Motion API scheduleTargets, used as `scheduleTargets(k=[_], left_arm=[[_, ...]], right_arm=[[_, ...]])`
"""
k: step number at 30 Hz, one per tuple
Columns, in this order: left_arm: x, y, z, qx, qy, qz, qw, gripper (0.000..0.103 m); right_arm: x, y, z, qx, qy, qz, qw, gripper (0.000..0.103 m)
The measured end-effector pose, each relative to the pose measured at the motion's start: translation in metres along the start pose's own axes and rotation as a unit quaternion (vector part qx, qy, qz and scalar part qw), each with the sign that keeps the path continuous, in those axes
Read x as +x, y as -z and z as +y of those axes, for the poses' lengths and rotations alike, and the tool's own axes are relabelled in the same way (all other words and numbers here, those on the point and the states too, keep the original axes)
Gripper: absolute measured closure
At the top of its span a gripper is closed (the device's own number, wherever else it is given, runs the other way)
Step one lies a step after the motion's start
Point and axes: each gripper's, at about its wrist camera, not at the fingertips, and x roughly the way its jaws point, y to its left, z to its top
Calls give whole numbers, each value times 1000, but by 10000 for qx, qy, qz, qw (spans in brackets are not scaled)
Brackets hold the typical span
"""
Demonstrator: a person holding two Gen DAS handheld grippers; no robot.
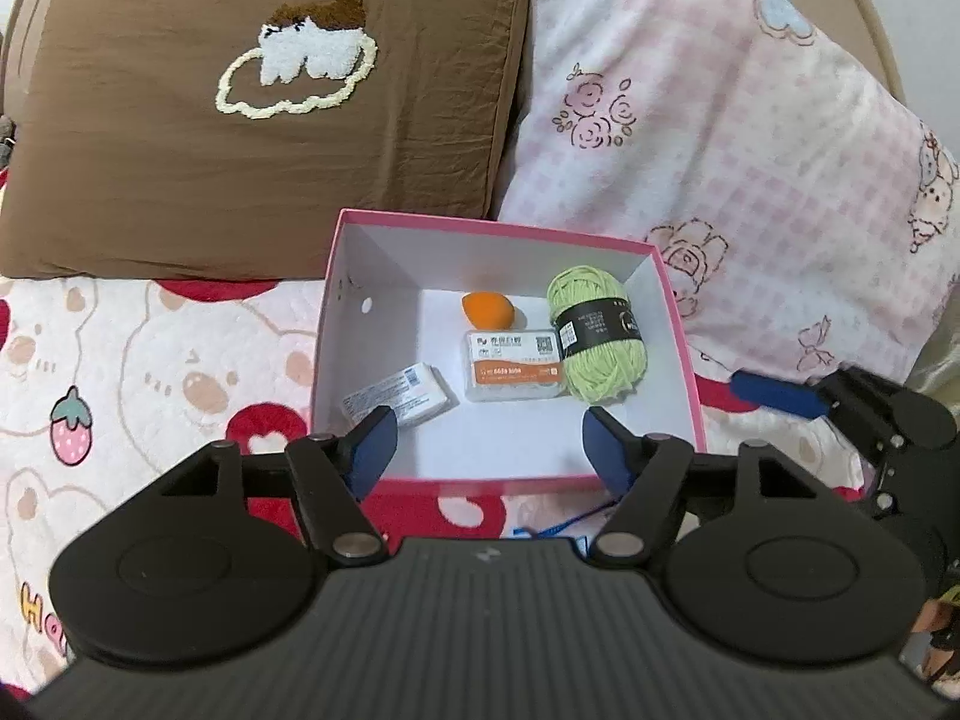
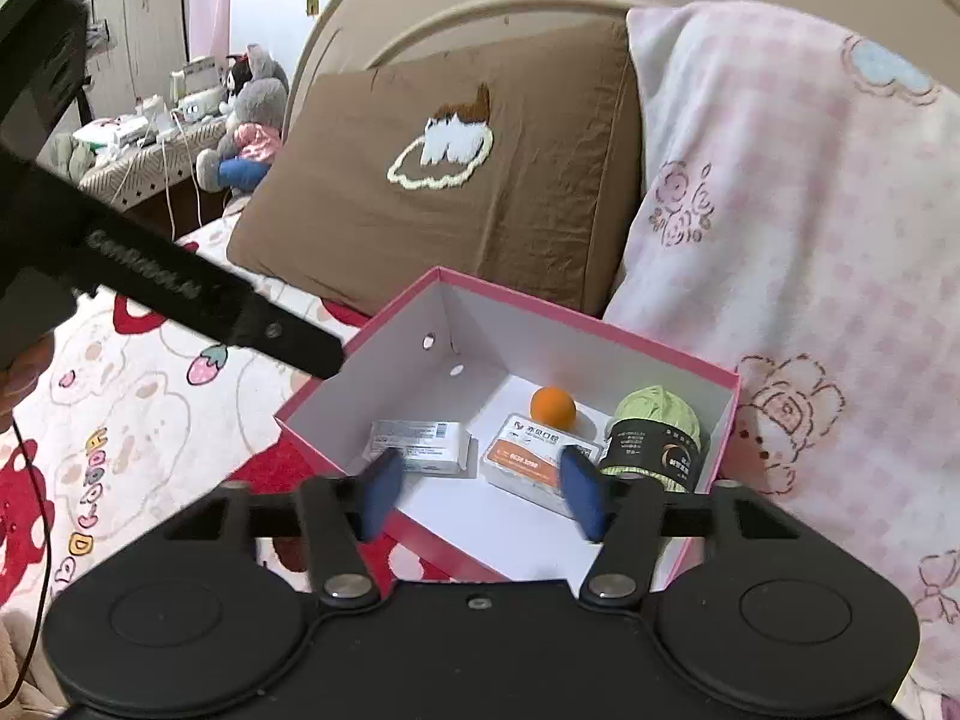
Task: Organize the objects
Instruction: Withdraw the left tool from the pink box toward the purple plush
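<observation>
A pink box [image 1: 681, 324] with a white inside stands open on the bed. In it lie a green yarn ball [image 1: 600, 333], an orange ball [image 1: 487, 310], an orange-and-white flat case [image 1: 515, 365] and a small white packet [image 1: 399, 401]. My left gripper [image 1: 489, 450] is open and empty over the box's near edge. In the right wrist view the same box [image 2: 729, 414] holds the yarn [image 2: 657, 438], the ball [image 2: 552, 405], the case [image 2: 528, 462] and the packet [image 2: 420, 441]. My right gripper [image 2: 477, 492] is open and empty above the box's near side.
A brown pillow [image 1: 258, 114] and a pink checked blanket [image 1: 738, 138] lie behind the box. The bed sheet [image 1: 150, 372] has a cartoon print. My right gripper's body [image 1: 864, 414] shows right of the box. A side table with plush toys [image 2: 246, 120] stands far left.
</observation>
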Motion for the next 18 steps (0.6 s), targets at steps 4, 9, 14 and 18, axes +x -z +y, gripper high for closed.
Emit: scheduleTargets(k=[4, 9, 14, 18], left_arm=[[-11, 7, -5, 93, -71, 15, 9999, 20], [-19, 16, -13, 212, 59, 147, 9996, 9], [-29, 27, -23, 413, 151, 258, 9987, 5], [-35, 40, -26, 430, 255, 249, 9984, 2]], right_arm=[[-14, 2, 4, 21, -16, -29, 10000, 8], [-28, 4, 8, 54, -22, -12, 10000, 7], [-40, 11, 14, -108, 91, -2, 9999, 3], [-46, 19, 16, -146, 39, 146, 9998, 0]])
